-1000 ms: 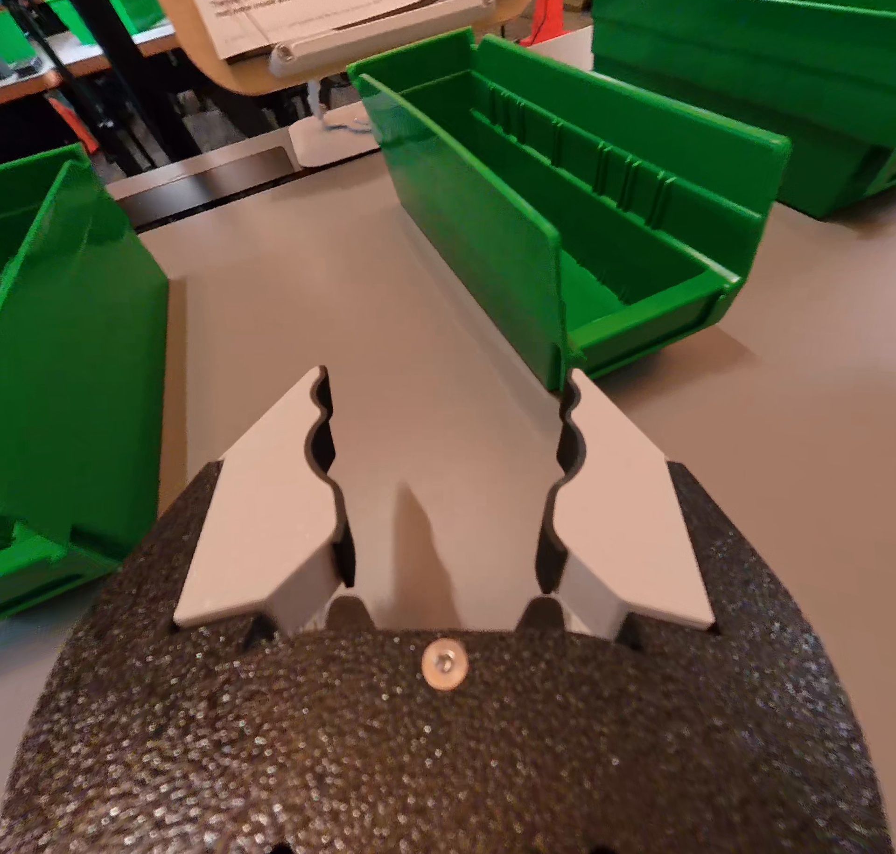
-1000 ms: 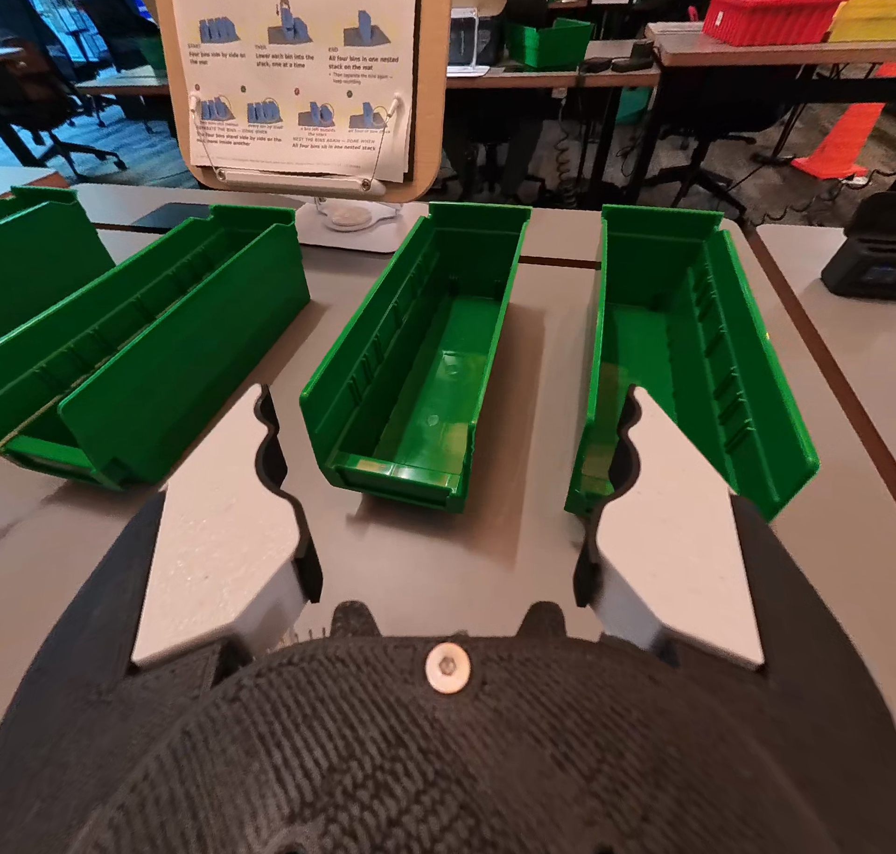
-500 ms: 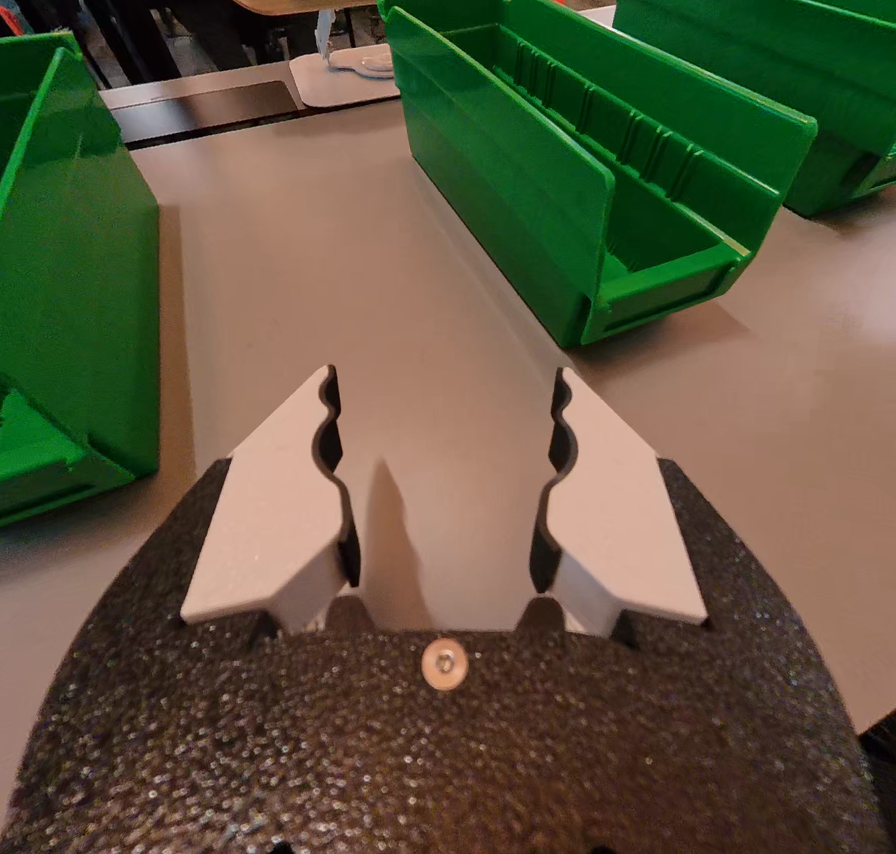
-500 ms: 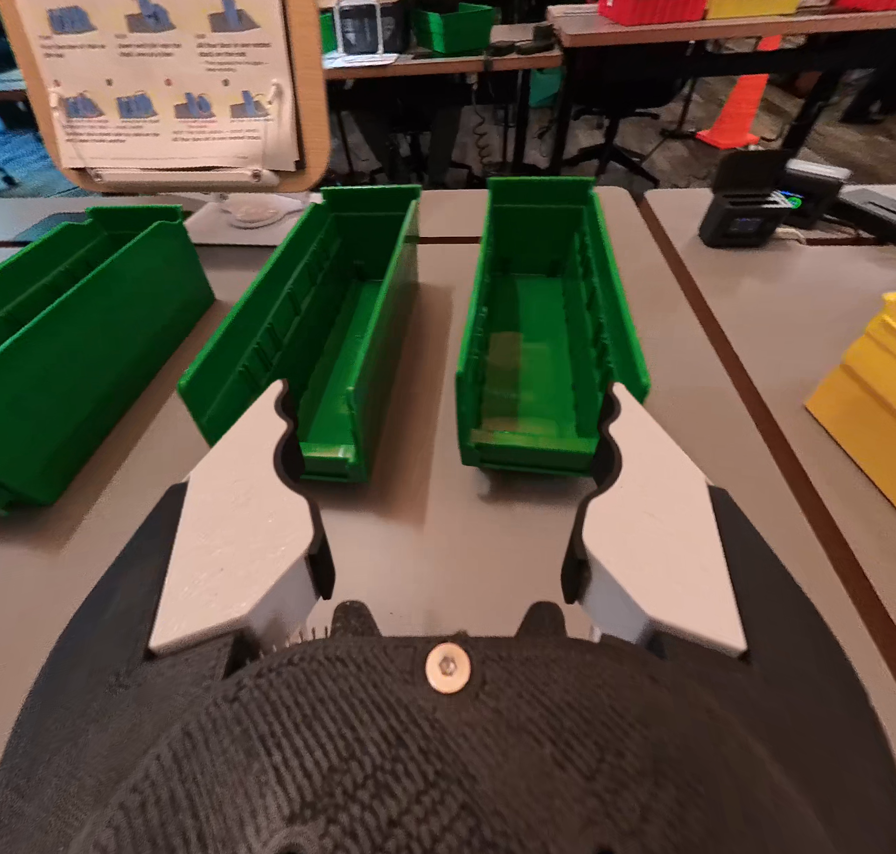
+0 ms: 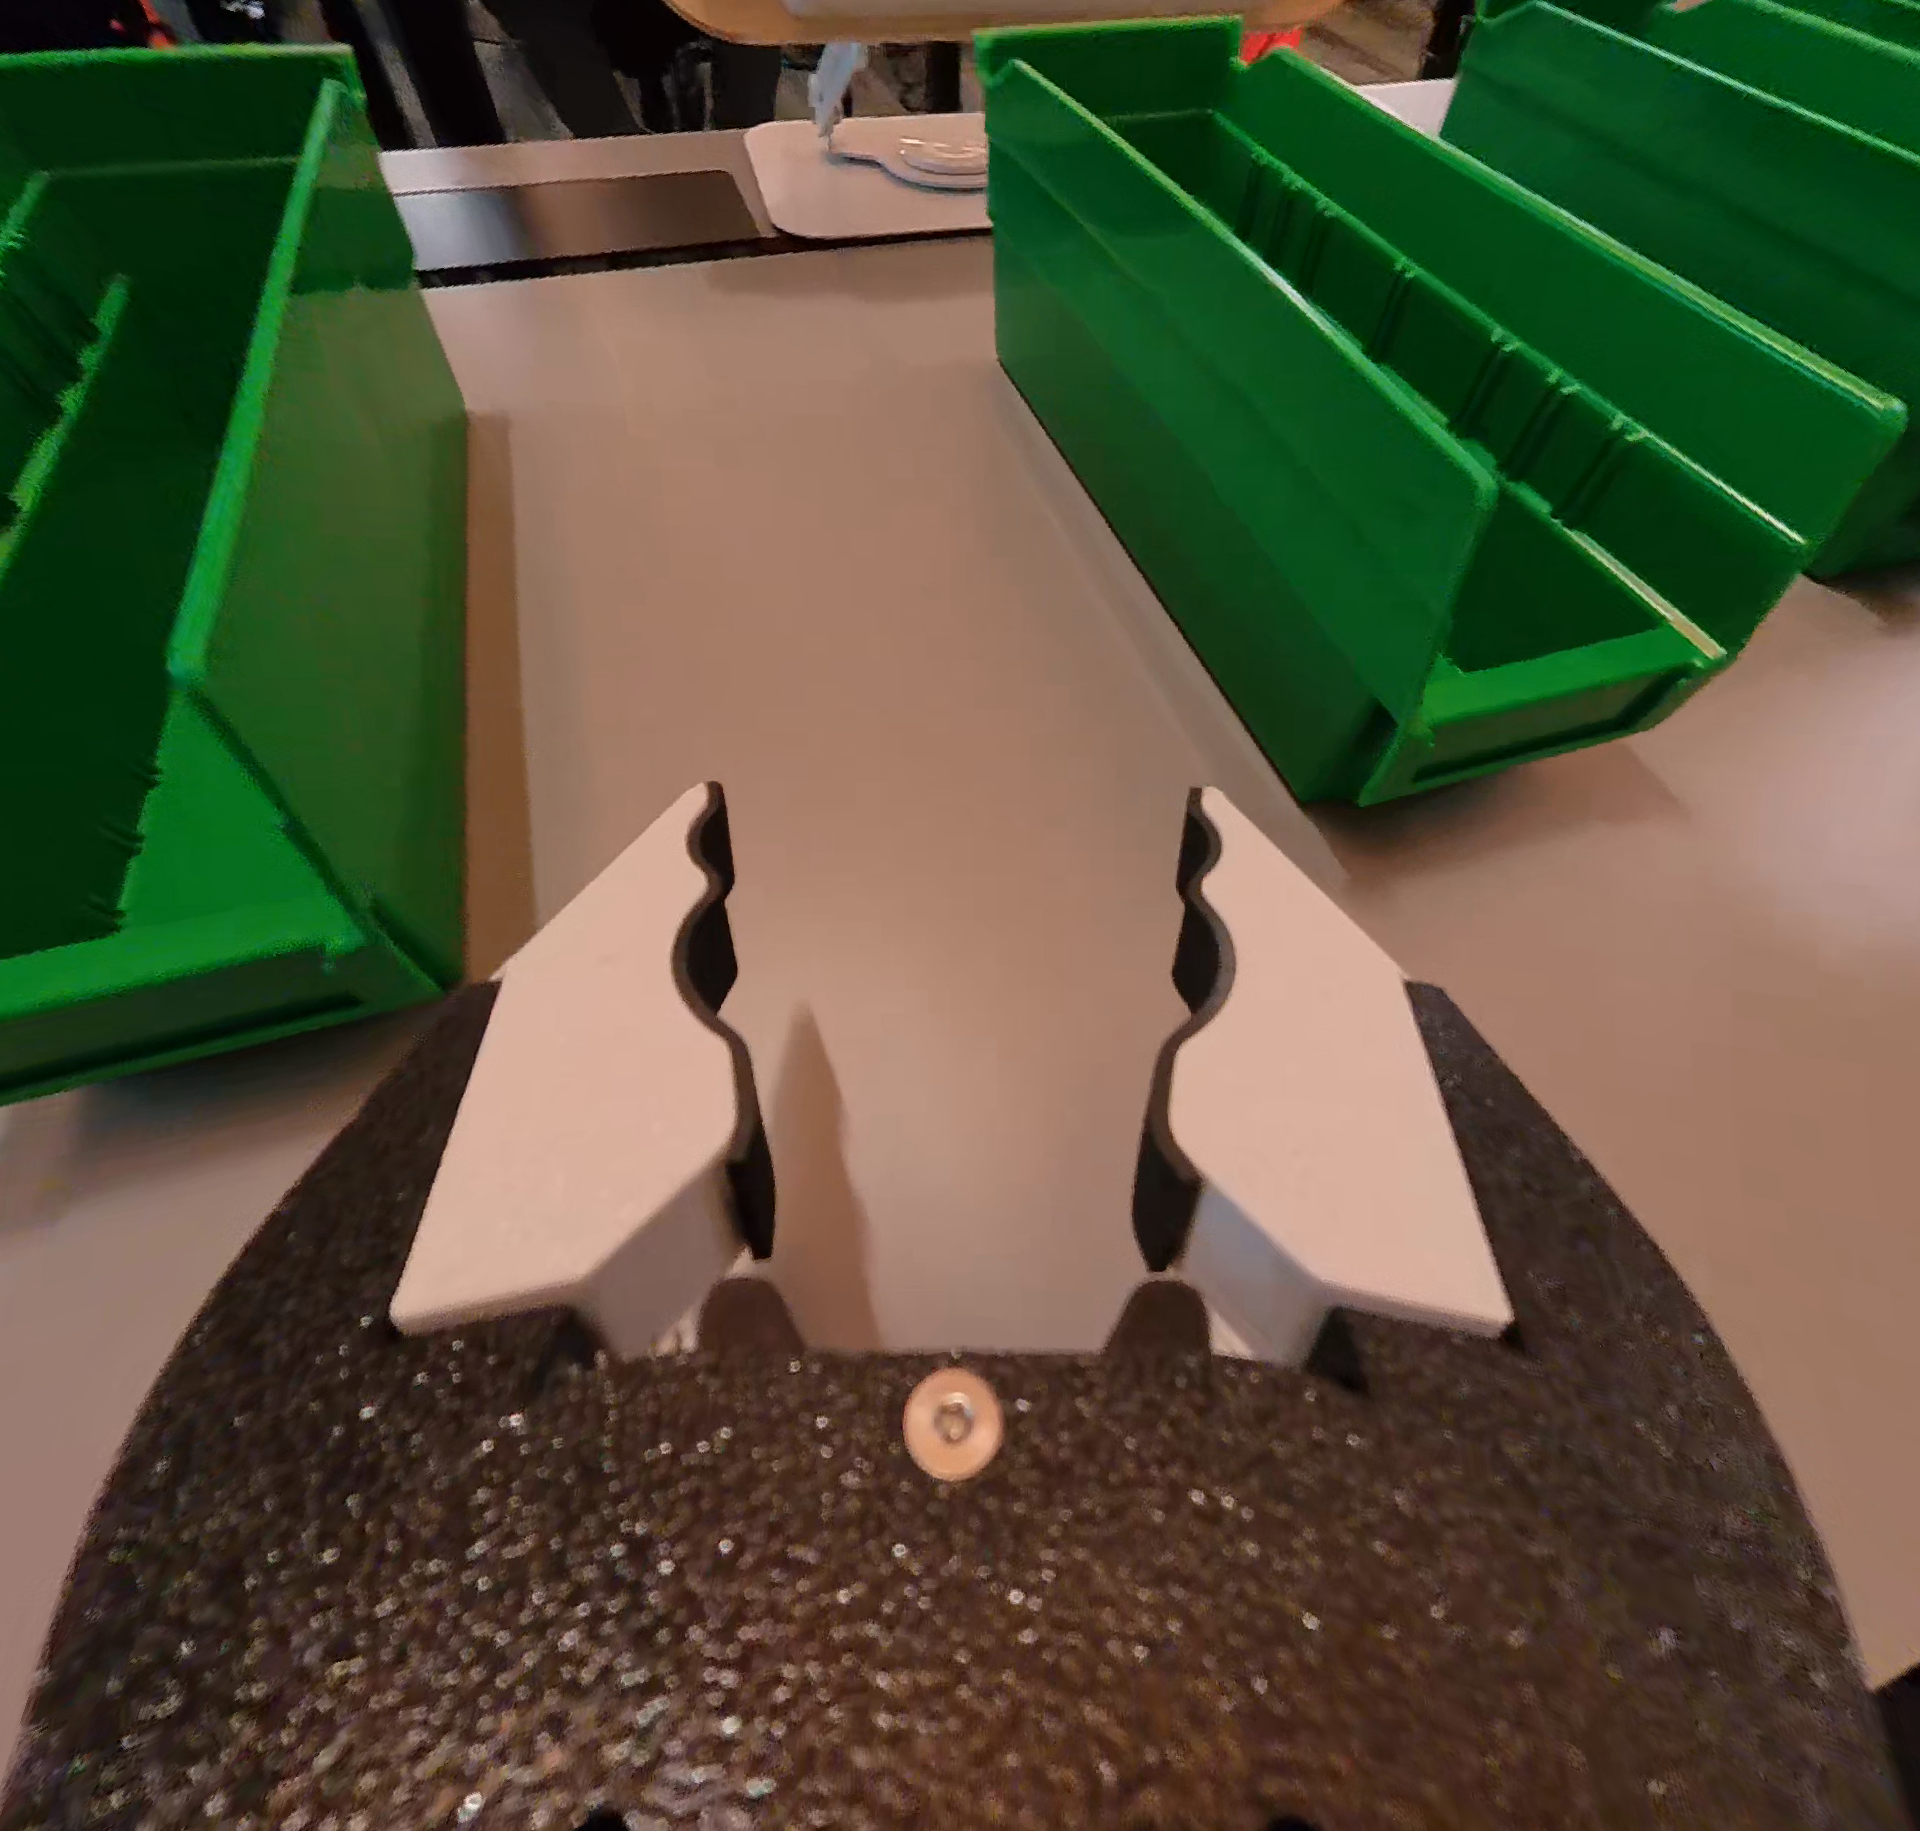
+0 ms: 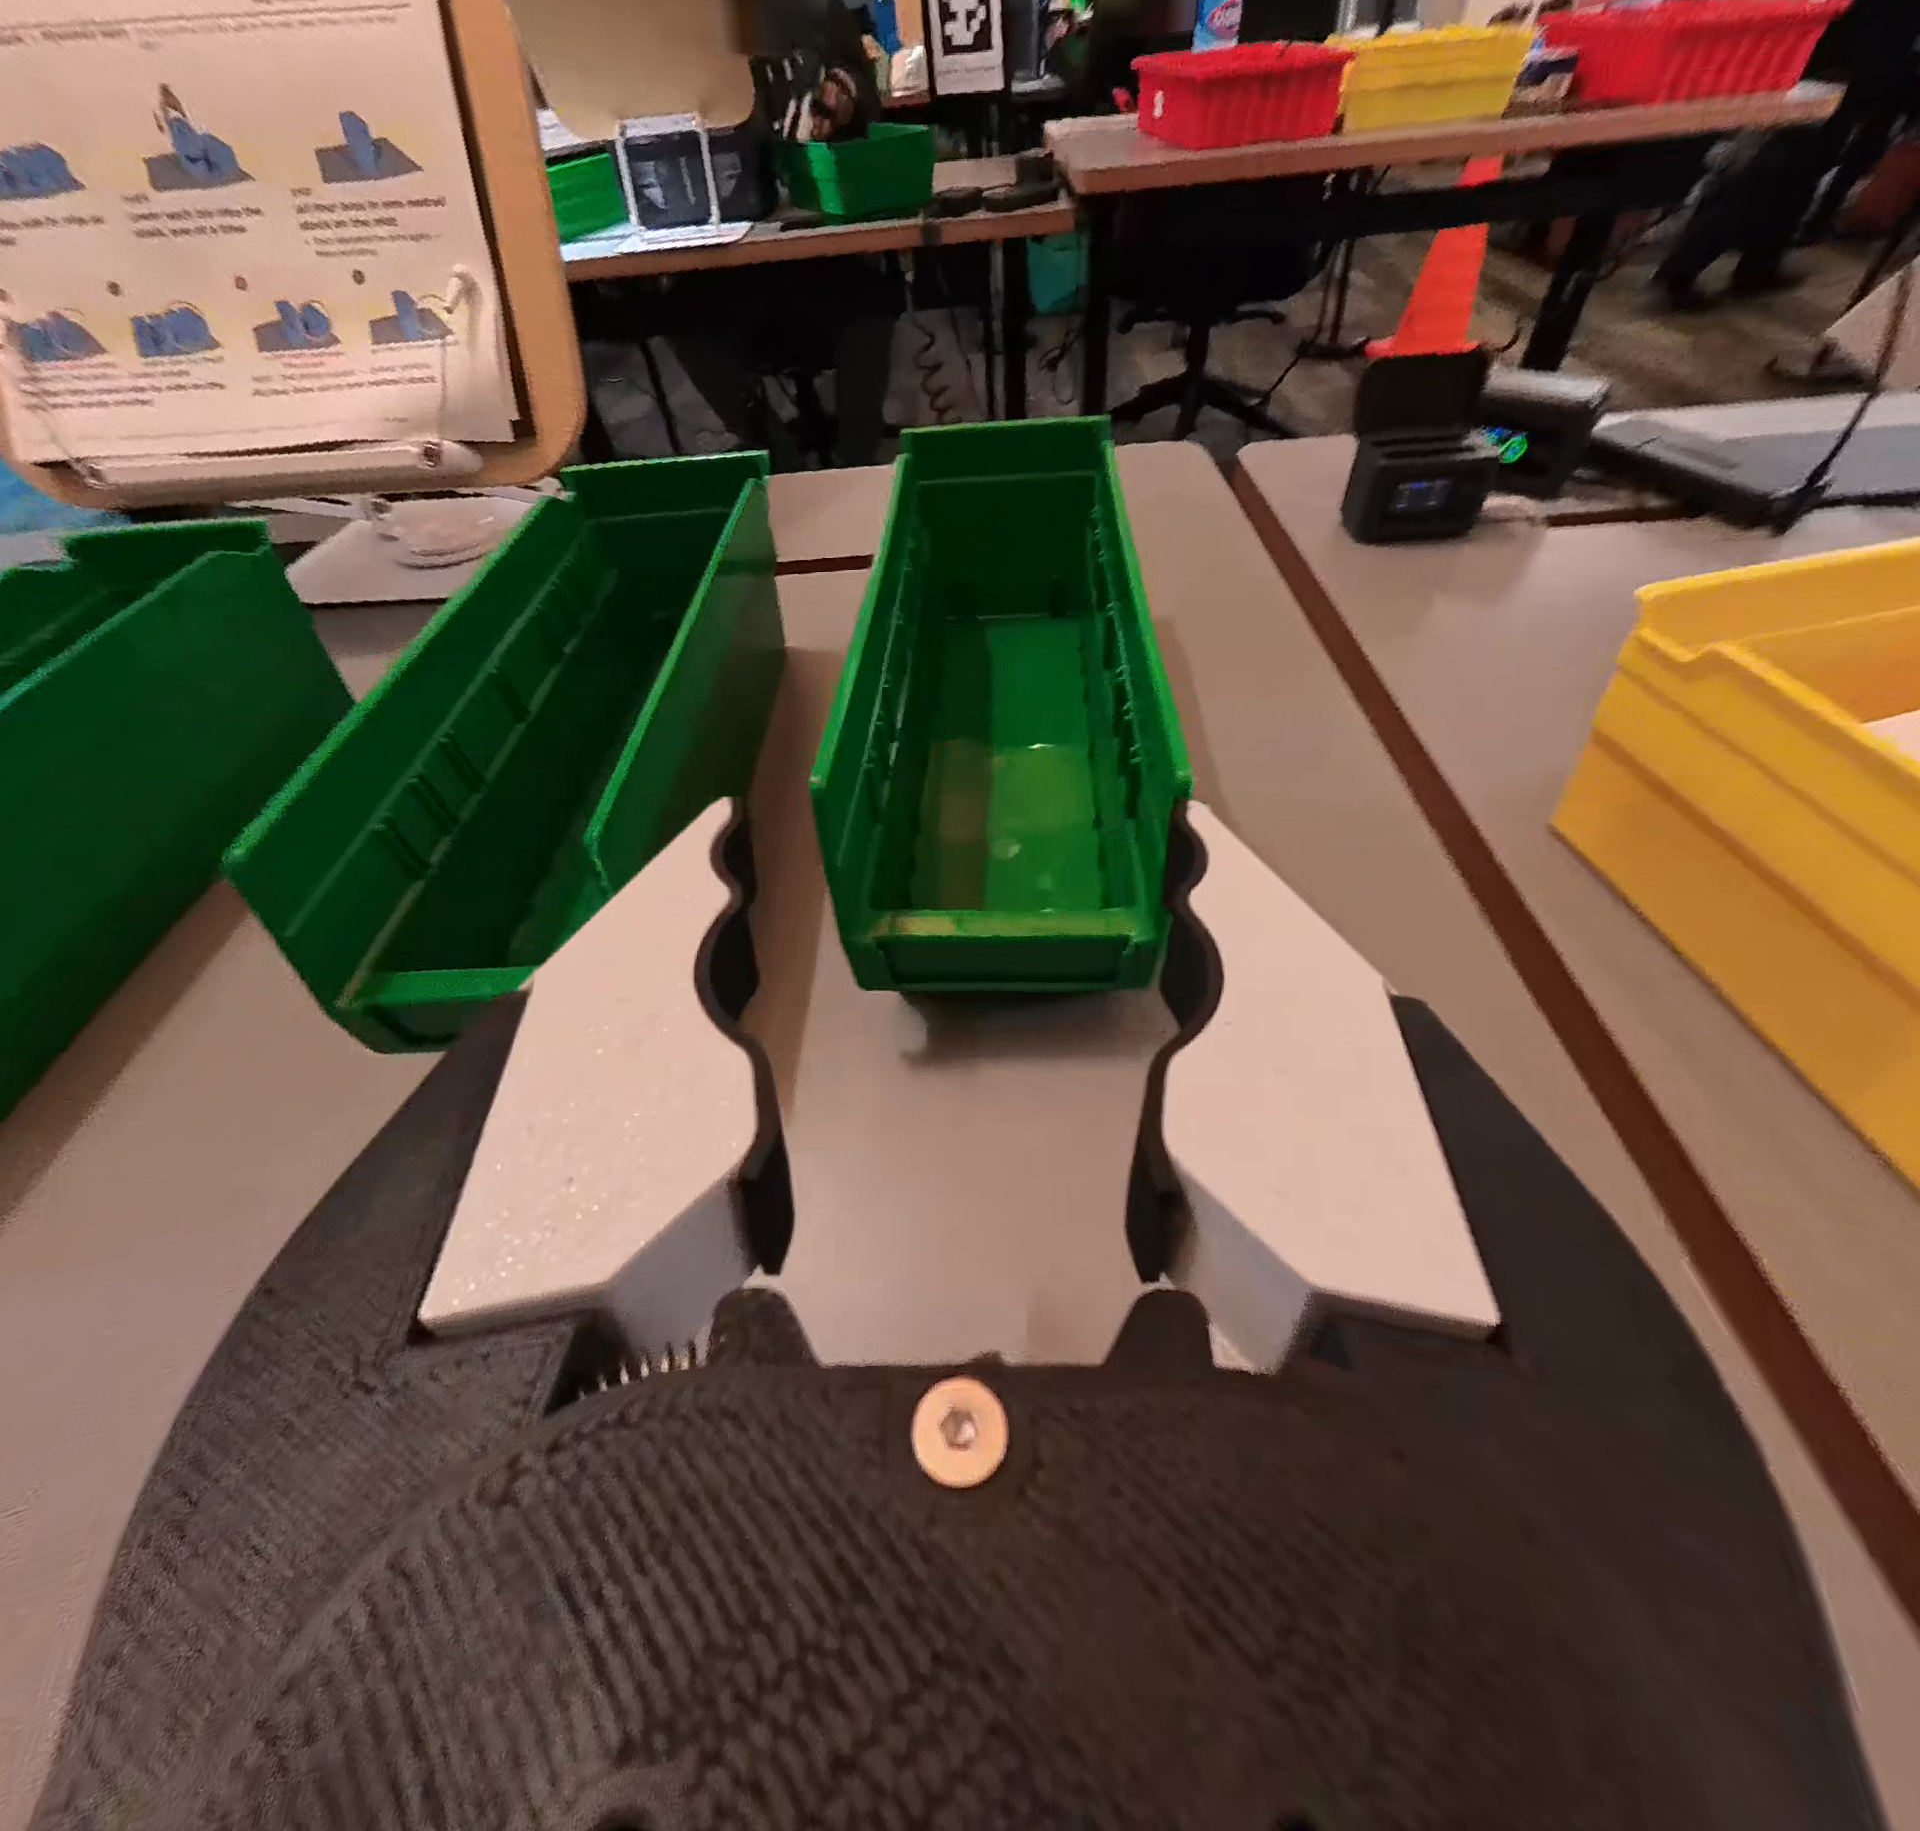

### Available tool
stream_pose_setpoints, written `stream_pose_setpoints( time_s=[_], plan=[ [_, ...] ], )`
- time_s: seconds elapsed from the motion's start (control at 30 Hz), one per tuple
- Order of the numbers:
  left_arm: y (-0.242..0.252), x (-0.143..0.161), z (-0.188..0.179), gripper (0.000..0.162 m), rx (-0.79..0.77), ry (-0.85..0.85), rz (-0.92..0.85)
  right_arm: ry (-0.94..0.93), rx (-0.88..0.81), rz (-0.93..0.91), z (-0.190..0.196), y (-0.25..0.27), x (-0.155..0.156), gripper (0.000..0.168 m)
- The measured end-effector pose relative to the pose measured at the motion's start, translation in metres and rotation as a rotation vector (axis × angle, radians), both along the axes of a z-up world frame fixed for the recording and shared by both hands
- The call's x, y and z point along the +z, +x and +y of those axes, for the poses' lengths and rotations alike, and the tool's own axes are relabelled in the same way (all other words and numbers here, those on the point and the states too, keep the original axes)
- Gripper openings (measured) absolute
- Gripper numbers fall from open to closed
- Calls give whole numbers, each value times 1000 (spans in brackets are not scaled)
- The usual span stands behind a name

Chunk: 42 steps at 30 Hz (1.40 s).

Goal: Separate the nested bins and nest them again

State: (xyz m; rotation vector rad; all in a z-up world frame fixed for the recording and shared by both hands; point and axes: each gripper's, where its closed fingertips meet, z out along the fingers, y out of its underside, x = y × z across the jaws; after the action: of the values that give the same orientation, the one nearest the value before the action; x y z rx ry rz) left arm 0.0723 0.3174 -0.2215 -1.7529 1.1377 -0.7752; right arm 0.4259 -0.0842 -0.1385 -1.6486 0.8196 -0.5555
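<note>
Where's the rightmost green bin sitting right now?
In the right wrist view, the rightmost green bin stands on the grey table straight ahead of the open right gripper, beside another green bin on its left.

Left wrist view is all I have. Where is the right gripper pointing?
Observer: The right gripper is open and aimed at the front end of the rightmost green bin.
Operator: Is it gripping that bin?
Observer: No. The fingers are apart and empty, and the bin's front shows between them.
Operator: Anything beyond that bin?
Observer: Yellow bins sit on the next table to its right.
</note>
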Motion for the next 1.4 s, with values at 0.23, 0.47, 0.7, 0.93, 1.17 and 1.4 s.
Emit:
stream_pose_setpoints(
  time_s=[0.23, 0.47, 0.7, 0.93, 1.17, 1.4],
  plan=[
    [-5, 25, 27, 85, 42, 27, -22, -109, -140, -290, -19, 2, 32, 88],
    [-19, 59, 61, 96, 119, 106, 10, -116, -192, -421, -21, 2, 46, 140],
    [-26, 107, 155, 116, 234, 89, 73, -103, -209, -407, -15, 0, 48, 158],
    [6, 78, 204, 126, 137, -169, 328, -80, -169, -377, -1, -4, 47, 158],
    [22, 50, 222, 126, 147, -277, 479, -68, -155, -342, 5, -2, 41, 157],
    [20, 20, 227, 126, 159, -342, 562, -55, -30, -299, 33, -20, 35, 151]
  ],
)
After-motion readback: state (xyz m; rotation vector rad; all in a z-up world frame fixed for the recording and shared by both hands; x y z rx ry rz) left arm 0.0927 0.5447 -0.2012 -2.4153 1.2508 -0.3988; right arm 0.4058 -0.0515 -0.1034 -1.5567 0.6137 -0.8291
